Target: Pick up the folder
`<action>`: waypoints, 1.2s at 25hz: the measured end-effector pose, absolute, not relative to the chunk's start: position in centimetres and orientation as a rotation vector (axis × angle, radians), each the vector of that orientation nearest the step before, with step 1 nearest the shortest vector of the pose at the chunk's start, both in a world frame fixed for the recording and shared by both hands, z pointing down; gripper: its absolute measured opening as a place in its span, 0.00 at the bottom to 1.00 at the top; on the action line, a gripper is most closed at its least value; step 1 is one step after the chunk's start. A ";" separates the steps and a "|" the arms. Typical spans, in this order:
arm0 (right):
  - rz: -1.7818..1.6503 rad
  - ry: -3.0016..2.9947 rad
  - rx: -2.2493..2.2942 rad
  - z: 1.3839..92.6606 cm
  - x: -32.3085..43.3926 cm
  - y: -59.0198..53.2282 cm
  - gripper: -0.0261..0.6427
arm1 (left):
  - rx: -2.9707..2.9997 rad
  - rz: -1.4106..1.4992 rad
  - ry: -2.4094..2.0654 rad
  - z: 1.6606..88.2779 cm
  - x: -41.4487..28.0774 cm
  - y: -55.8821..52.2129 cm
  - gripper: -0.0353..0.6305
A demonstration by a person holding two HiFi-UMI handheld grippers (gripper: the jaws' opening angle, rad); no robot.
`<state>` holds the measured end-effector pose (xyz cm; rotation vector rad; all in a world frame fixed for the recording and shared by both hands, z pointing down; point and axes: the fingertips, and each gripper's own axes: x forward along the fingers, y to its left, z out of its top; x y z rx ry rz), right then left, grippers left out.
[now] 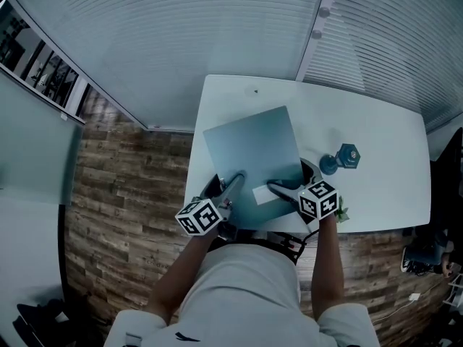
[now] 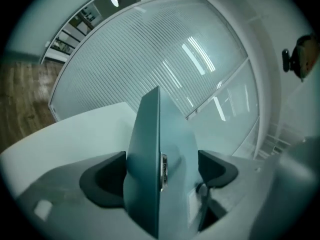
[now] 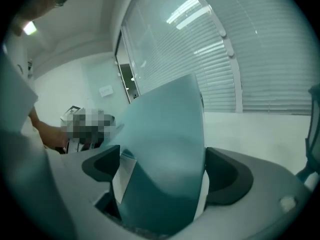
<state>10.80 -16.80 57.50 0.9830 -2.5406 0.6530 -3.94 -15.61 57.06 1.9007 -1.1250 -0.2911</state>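
A blue-grey folder [image 1: 253, 149] is tilted over the near left part of the white table [image 1: 383, 186], and a white label [image 1: 265, 194] shows near its lower edge. My left gripper [image 1: 236, 182] grips the folder's near edge on the left, and my right gripper [image 1: 278, 188] grips it just to the right. In the left gripper view the folder [image 2: 148, 149] stands edge-on, filling the gap of the left gripper [image 2: 160, 176]. In the right gripper view the right gripper [image 3: 165, 176] is shut on the curved folder [image 3: 167, 134] and its papers.
A blue dumbbell-shaped object [image 1: 342, 157] lies on the table to the right of the folder. A dark round thing [image 1: 312, 169] sits beside the right gripper. Window blinds [image 1: 217, 27] run along the far side. Wooden floor [image 1: 123, 194] lies to the left.
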 end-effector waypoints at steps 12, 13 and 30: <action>0.641 -2.852 1.055 51.3 11.5 -16.2 0.70 | 2.000 -0.602 -0.816 51.7 -6.2 -14.7 0.74; 0.693 -2.863 1.030 51.2 11.6 -16.1 0.70 | 2.006 -0.596 -0.800 51.8 -6.2 -14.5 0.74; 0.919 -3.004 0.362 47.6 7.7 -11.3 0.53 | 2.217 -0.532 -0.573 49.1 -6.2 -13.1 0.74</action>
